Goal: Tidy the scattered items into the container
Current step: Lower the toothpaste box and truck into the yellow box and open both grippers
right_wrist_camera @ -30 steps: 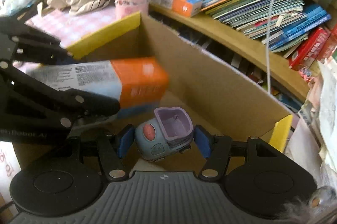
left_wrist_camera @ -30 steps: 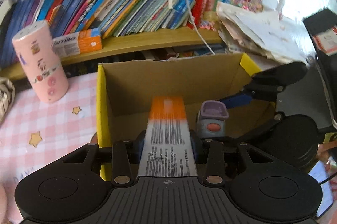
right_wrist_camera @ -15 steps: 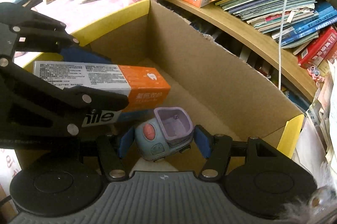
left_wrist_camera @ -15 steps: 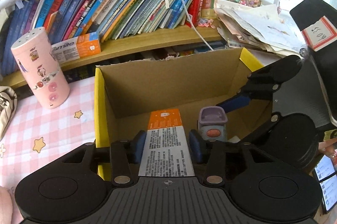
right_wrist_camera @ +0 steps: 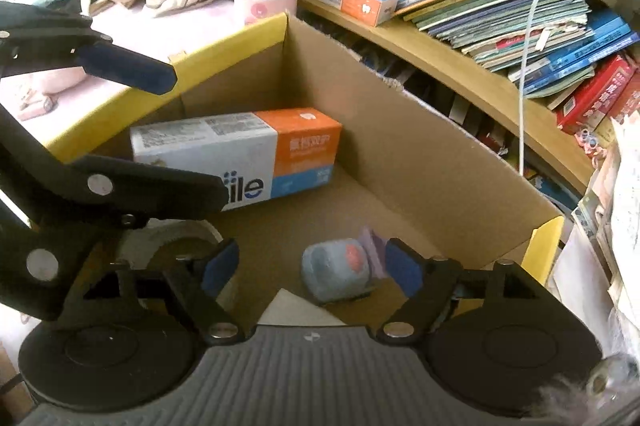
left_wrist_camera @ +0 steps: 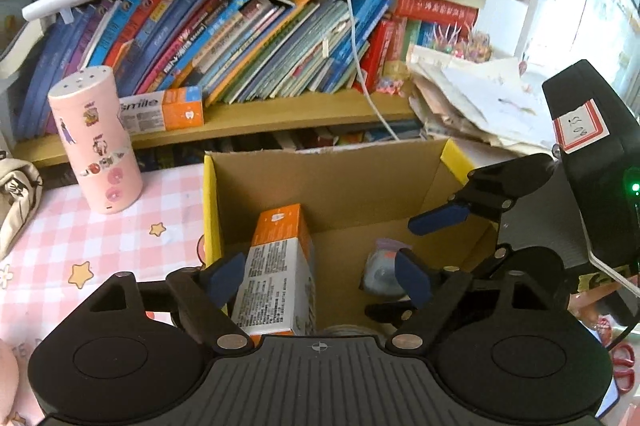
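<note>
Right wrist view: both tools have just opened, toothpaste box and seemingly toppled toy dropped into carton.

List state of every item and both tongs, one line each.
Open cardboard box with yellow flaps: upright, open.
Orange-and-white toothpaste carton: released, lying inside box.
Small blue-grey toy car: released, tipped on box floor.
Left tongs: open, just opening.
Right tongs: open, just opening.

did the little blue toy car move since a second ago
Yes. The blue toy car has dropped from between the right tongs, whose jaws have just been opening, to the cardboard box floor, now tipped on its side.
</note>
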`<state>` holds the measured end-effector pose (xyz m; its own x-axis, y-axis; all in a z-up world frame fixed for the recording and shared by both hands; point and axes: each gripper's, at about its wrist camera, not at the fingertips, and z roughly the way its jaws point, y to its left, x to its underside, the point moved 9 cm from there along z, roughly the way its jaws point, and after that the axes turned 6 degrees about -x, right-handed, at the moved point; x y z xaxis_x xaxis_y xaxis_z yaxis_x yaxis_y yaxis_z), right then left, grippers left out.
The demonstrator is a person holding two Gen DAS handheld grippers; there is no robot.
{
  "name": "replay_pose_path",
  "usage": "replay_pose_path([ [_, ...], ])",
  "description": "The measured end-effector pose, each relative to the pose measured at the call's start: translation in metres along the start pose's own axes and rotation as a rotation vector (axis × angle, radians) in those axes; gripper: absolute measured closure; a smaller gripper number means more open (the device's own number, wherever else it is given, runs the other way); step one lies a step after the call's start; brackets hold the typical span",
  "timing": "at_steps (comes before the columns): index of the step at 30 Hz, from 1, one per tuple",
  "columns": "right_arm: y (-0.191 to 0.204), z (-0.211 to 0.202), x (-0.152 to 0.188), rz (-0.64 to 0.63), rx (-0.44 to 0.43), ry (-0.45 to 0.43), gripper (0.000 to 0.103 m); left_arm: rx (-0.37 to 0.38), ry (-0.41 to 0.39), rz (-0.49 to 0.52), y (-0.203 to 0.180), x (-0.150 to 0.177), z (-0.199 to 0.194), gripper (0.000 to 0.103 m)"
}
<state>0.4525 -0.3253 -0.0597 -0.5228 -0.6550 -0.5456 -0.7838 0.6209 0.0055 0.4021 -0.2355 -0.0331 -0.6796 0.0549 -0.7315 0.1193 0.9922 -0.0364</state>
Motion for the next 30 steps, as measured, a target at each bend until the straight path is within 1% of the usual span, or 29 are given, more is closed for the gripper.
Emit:
replay_pose_path([
  [4,0.002,-0.012,-0.001,0.01,0.011,-0.034,0.02,0.003,-0.024,-0.004,-0.003,-0.002,-0.013,0.016],
  [6,0.002,-0.019,0.0,0.02,0.016,-0.053,0.019,0.0,-0.037,-0.005,-0.004,-0.002,-0.02,0.012],
  [13,0.006,-0.05,-0.002,0.066,0.05,-0.159,0.015,-0.026,-0.107,-0.05,0.002,0.001,-0.053,0.009],
  [17,0.01,-0.068,-0.005,0.079,0.086,-0.234,0.015,-0.059,-0.184,-0.091,0.012,0.002,-0.076,0.008],
  [19,0.013,-0.078,-0.006,0.091,0.096,-0.273,0.015,-0.074,-0.219,-0.107,0.017,0.003,-0.086,0.006],
  [20,0.014,-0.082,-0.006,0.099,0.097,-0.289,0.014,-0.08,-0.226,-0.11,0.019,0.005,-0.091,0.004],
  [24,0.021,-0.096,-0.008,0.117,0.092,-0.342,0.014,-0.099,-0.233,-0.115,0.025,0.011,-0.102,0.004],
  [27,0.024,-0.099,-0.006,0.12,0.097,-0.358,0.013,-0.115,-0.231,-0.134,0.029,0.017,-0.107,0.003],
  [30,0.023,-0.098,0.0,0.139,0.109,-0.352,0.013,-0.123,-0.224,-0.149,0.032,0.024,-0.108,0.003],
])
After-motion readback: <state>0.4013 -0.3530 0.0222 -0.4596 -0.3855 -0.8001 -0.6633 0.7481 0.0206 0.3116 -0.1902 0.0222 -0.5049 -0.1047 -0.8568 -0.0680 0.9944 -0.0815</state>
